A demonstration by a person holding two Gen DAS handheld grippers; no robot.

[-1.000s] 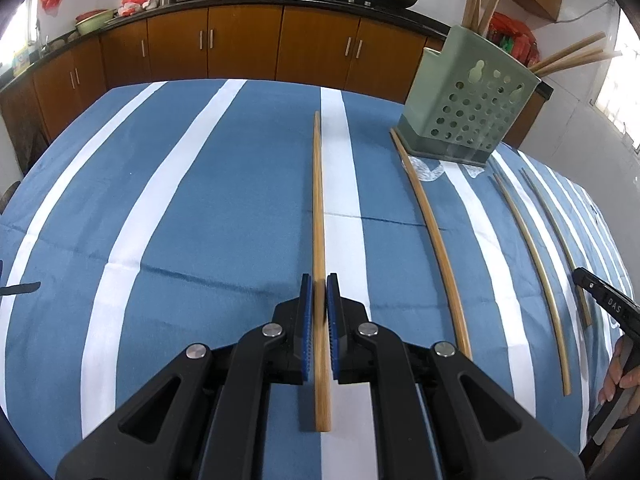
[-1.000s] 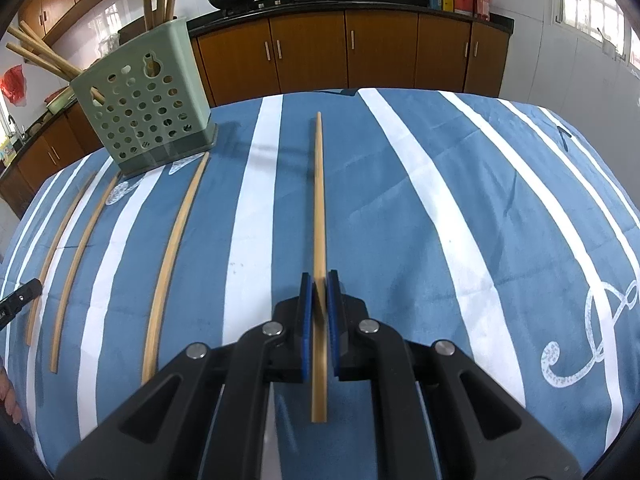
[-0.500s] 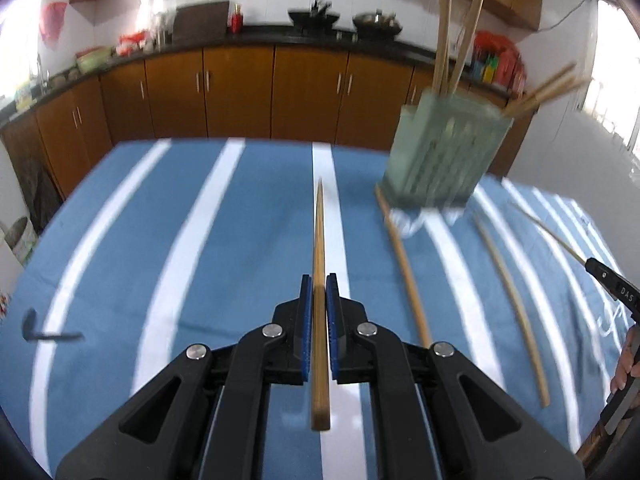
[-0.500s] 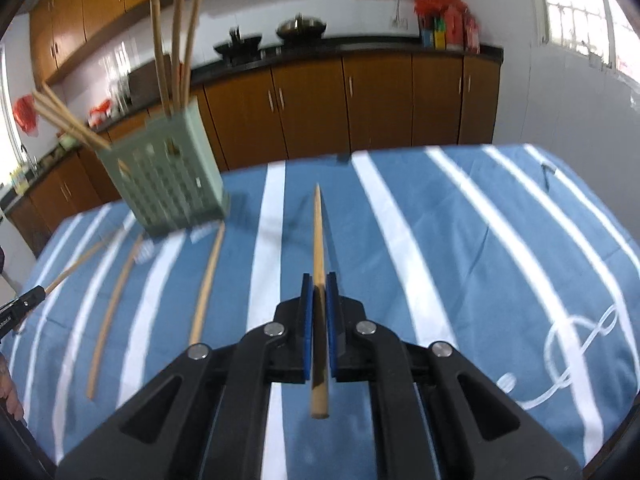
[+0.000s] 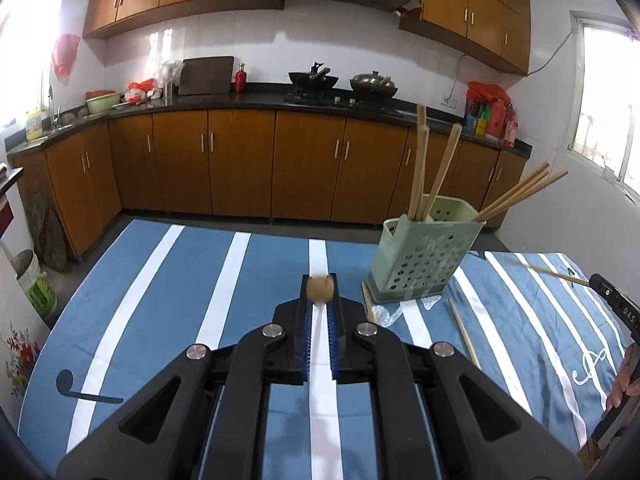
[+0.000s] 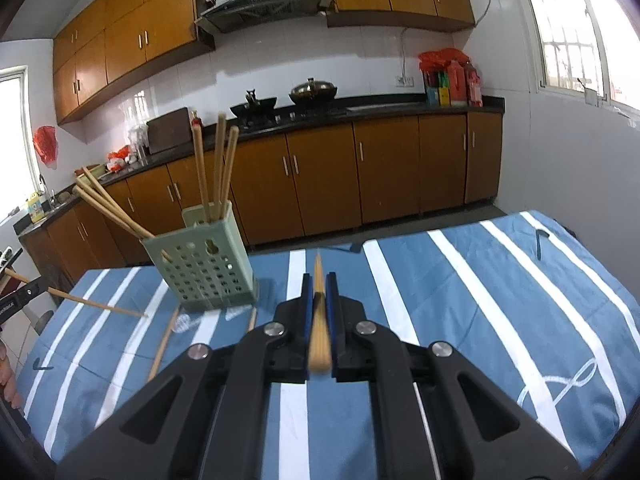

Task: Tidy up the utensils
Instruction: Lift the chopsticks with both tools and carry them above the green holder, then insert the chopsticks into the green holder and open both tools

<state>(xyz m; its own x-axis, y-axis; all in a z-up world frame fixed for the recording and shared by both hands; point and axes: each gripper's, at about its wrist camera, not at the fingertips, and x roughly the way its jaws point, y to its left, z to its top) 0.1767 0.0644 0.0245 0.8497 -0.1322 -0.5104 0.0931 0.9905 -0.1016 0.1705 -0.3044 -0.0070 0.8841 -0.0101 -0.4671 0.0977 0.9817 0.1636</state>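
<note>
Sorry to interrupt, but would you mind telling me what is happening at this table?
A person is sorting chopsticks into the green holder. The left claw grips one chopstick raised off the striped tablecloth, and the right claw grips another. Several already stand in the holder; a few loose chopsticks lie beside it.

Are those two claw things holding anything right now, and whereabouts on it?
Yes. The left gripper pinches a chopstick and the right gripper pinches another chopstick, each near its thick end.
</note>
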